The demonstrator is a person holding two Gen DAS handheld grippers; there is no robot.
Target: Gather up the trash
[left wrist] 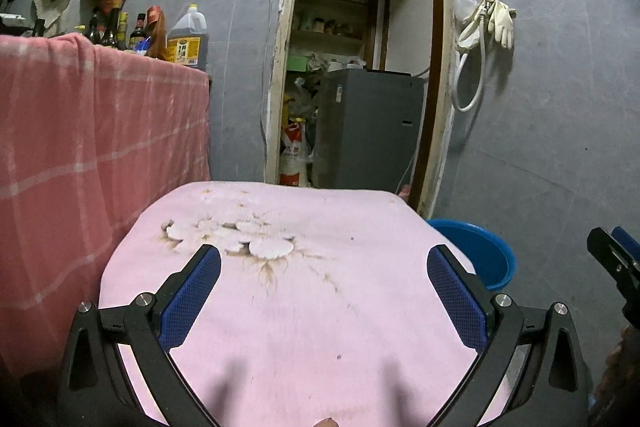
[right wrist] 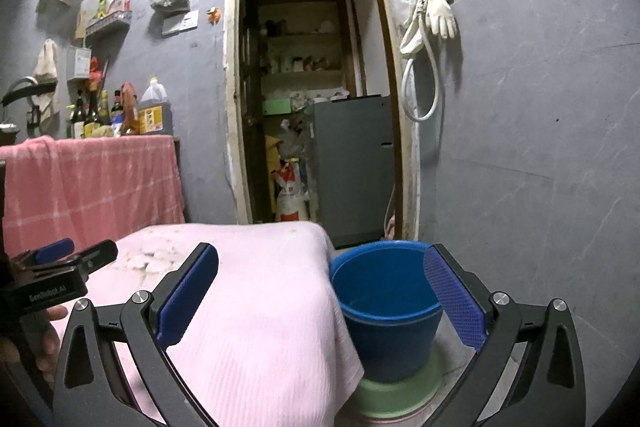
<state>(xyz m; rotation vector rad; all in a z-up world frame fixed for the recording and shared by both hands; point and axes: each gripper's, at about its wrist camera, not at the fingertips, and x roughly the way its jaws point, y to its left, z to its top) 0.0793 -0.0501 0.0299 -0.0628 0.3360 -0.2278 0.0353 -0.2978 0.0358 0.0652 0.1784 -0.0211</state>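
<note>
A pink cloth (left wrist: 304,307) covers a small table. On its far left part lie white round patches (left wrist: 256,243) with brown streaks; whether they are loose or printed I cannot tell. My left gripper (left wrist: 324,291) hovers open over the cloth, nothing between its blue pads. A blue bucket (right wrist: 384,303) stands on the floor beside the table's right edge, on a green base (right wrist: 400,387), and looks empty. My right gripper (right wrist: 320,291) is open above the table's right corner and the bucket. Each gripper shows at the edge of the other's view: right gripper (left wrist: 616,247), left gripper (right wrist: 80,253).
A red checked cloth (left wrist: 92,155) drapes a higher counter on the left, with bottles and an oil jug (left wrist: 188,35) behind it. Straight ahead an open doorway (left wrist: 360,67) shows a grey cabinet and bags. Gloves and a white hose (left wrist: 484,39) hang on the grey wall.
</note>
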